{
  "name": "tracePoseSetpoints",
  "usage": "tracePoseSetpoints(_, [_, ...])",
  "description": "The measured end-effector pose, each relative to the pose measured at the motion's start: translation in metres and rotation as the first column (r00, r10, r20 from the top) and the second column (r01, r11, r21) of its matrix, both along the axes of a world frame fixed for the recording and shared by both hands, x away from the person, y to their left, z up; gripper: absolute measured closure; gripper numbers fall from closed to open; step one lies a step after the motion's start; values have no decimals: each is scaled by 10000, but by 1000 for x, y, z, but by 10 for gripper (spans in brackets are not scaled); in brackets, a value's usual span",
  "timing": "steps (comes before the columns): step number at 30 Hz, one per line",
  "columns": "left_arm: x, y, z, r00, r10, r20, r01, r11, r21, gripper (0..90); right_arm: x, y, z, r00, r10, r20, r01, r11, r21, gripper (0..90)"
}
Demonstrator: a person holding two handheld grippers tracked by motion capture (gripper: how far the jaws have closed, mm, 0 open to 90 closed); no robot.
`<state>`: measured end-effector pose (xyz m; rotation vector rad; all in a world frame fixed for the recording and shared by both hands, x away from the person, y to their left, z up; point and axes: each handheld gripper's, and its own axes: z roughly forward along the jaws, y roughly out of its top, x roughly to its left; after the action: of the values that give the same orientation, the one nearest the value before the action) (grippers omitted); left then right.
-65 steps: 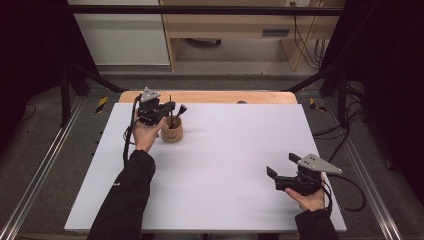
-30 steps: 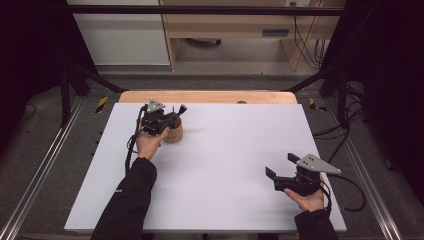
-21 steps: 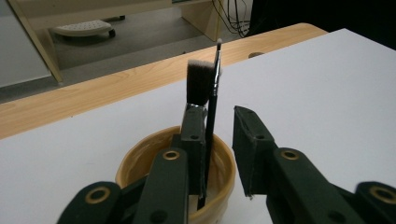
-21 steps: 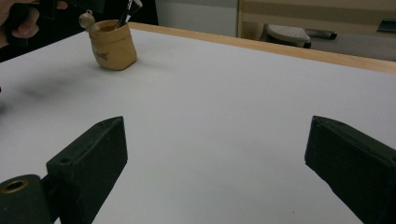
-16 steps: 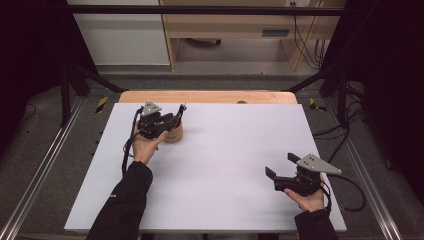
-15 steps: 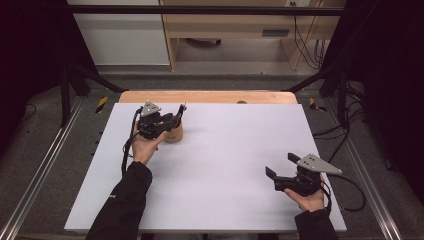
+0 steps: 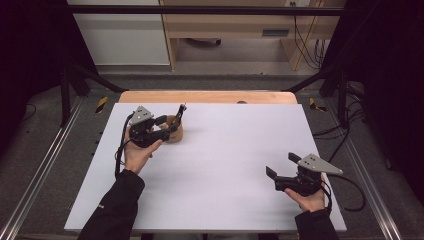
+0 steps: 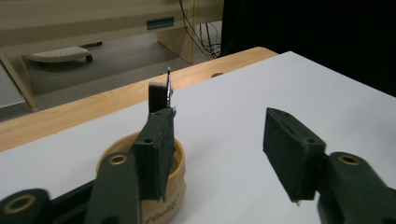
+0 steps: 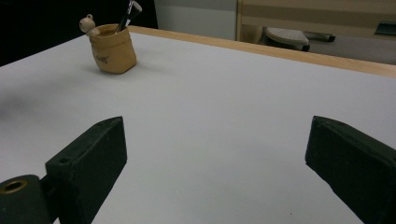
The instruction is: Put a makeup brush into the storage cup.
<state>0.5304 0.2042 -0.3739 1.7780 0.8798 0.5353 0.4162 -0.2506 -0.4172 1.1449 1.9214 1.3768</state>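
At the table's far-left corner, the left gripper (image 7: 167,127) sat over a tan cup (image 8: 140,186) — jaws apart.
Its own view showed a brush (image 8: 158,97) above one jaw; earlier it stood further back. The right gripper (image 7: 282,172) gaped wide — unmoved.

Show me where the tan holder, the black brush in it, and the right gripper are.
tan holder (image 9: 113,56): right gripper view, on its front wall.
black brush (image 8: 156,96): left gripper view, on its dark head.
right gripper (image 7: 281,170): high view, midway between its open jaws.
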Motion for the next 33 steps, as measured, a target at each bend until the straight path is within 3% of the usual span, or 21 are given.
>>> tracePoseSetpoints(12, [-26, 7, -1, 9997, -191, 156, 190, 9998, 107, 259, 0, 1, 0, 10000, 9, 7, -9, 10000, -36, 60])
tracePoseSetpoints(17, [-37, 10, -3, 9995, -305, 81, 306, 9995, -70, 209, 0, 1, 0, 10000, 19, 17, -19, 10000, -25, 59])
tracePoseSetpoints(33, [-66, 23, -16, 9998, -209, 17, 209, 9998, -78, 141, 0, 2, 0, 10000, 73, -14, -73, 10000, -33, 59])
